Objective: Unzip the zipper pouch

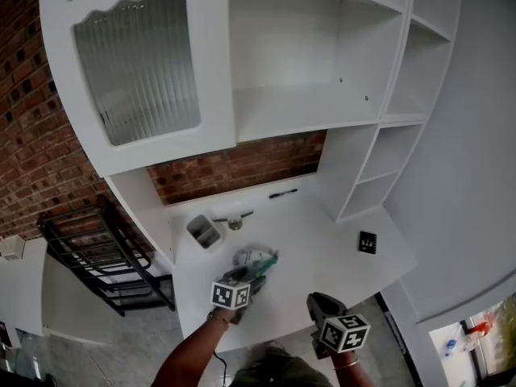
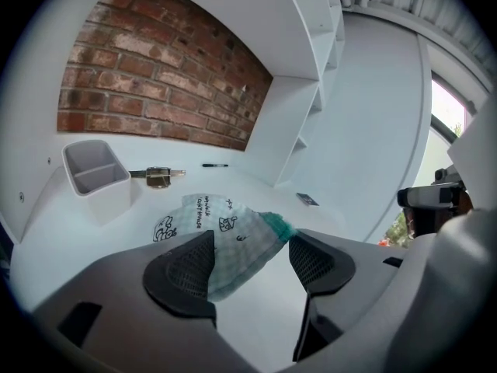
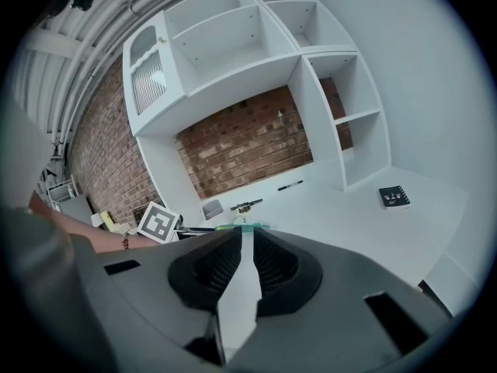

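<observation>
It looks like a home study nook: a white built-in desk (image 1: 322,256) sits under open shelves (image 1: 306,103) and a ribbed-glass cabinet door (image 1: 137,63), against a brick wall (image 1: 234,168), with a pen (image 1: 283,193) and a grey organiser tray (image 1: 204,231) on it.

wall: red brick (image 1: 234,168) | shelving: white (image 1: 306,107) | desk: white (image 1: 322,252) | cabinet door: ribbed glass (image 1: 137,63)

The zipper pouch (image 2: 227,225) carries black lettering beside small drawings, but it is too blurred to read; nothing else is legible.
</observation>
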The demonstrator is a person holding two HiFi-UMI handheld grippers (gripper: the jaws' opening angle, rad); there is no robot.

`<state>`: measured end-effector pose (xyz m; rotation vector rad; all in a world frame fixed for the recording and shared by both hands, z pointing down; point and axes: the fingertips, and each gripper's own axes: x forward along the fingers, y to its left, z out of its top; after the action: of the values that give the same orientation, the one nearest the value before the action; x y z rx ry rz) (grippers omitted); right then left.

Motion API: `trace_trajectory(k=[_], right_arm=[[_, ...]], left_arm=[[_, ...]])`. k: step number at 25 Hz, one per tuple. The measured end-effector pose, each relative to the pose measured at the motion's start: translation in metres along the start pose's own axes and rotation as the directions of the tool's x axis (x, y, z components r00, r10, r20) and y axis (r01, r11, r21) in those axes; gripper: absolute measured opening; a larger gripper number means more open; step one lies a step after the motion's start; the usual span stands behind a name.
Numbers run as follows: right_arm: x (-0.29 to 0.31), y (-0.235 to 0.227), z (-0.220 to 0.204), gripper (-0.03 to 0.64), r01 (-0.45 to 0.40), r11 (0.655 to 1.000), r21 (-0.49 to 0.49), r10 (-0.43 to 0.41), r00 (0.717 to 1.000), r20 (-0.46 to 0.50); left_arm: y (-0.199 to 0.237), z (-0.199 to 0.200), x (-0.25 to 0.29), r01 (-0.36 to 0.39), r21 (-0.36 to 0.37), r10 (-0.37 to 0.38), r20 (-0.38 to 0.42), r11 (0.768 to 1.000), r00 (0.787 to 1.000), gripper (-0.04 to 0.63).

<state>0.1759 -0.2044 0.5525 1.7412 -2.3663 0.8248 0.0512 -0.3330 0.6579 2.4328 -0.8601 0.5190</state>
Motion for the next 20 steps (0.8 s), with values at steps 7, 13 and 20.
trace_trajectory(k=[7,13,20], right_arm=[[0.003,0.005,0.001,0.041,-0.018,1.000,-0.008,0.018,1.000,-0.007],[0.003,0.011,0.001,0.041,-0.033,0.999,-0.043,0.032,0.999,-0.022],[0.008,0.023,0.006,0.041,-0.053,0.990,-0.134,0.050,0.998,-0.026]], left_arm=[[-0.026,-0.004,-0.028,0.039,-0.007,-0.039,0.062,0.999,0.997,0.282],[-0.047,-0.020,-0.069,0.035,0.066,-0.040,0.088,0.997,0.995,0.282],[-0.066,-0.036,-0.108,-0.001,0.161,-0.018,0.116,0.987,0.993,0.281]])
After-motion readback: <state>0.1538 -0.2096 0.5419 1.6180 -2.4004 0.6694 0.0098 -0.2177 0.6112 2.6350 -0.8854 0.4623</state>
